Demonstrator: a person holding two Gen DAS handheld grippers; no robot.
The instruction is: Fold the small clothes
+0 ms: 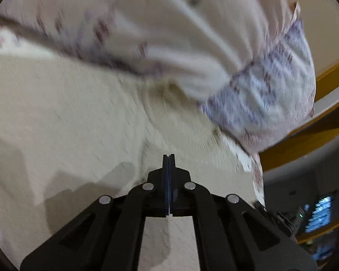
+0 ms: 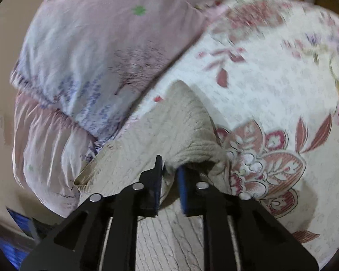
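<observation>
A beige knitted garment lies spread over the bed and fills most of the left wrist view, which is blurred. My left gripper hovers just over this knit with its fingers pressed together, and I see no cloth between them. In the right wrist view the same beige garment shows a bunched, ribbed fold rising between the fingers. My right gripper is shut on that fold, and the blue pads pinch the thick knit.
A pale pink and lilac pillow lies against the garment's far-left side and also appears as the pillow at right. A floral bedsheet covers the bed. A wooden bed frame runs along the right, with a lit screen beyond.
</observation>
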